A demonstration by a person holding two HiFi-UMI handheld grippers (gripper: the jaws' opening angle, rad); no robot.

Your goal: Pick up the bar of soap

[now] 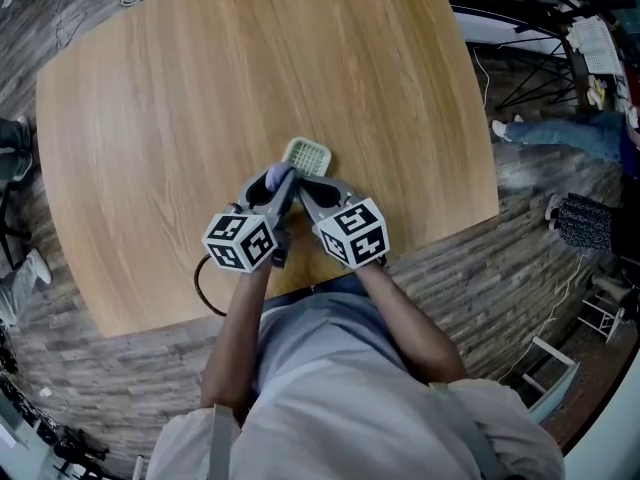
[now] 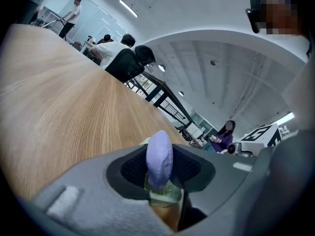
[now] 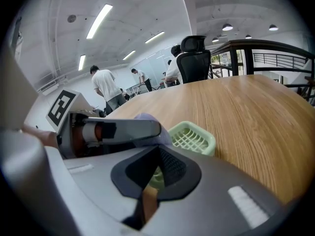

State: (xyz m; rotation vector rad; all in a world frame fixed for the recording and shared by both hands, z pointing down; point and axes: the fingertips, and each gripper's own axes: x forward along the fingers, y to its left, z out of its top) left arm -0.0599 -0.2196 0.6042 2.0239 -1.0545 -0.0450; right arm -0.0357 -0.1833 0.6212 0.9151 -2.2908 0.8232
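Lavender soap sits clamped in my left gripper over the dish; my right gripper pinches the dish's rim. Next, I judge: lift straight clear.

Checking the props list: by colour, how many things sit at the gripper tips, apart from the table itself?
Purple: 1, the bar of soap
Green: 1, the soap dish
Total: 2
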